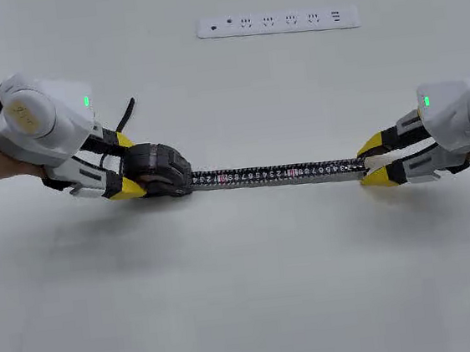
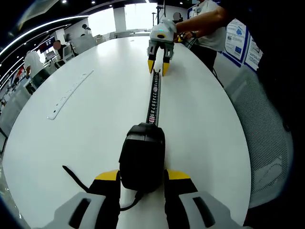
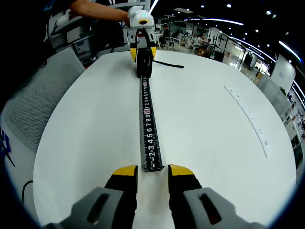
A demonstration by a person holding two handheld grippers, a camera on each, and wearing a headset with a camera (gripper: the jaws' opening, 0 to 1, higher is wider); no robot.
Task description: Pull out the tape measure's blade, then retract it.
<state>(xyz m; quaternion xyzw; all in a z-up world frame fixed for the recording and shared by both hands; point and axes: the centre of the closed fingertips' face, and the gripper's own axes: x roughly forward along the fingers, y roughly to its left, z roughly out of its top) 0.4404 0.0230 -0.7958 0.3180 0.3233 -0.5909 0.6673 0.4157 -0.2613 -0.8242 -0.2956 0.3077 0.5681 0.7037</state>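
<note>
Obs: left gripper is clamping the tape measure case at far left; blade is lying extended rightward. The right gripper is standing open around its tip. Risk: unrestrained blade whipping back, slamming into the case.

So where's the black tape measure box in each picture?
Head view: left of middle, the tape measure.
Left gripper view: bottom middle, big and close, between the left tongs.
Right gripper view: top middle, small and far.
Shared landmark: the white power strip.
</note>
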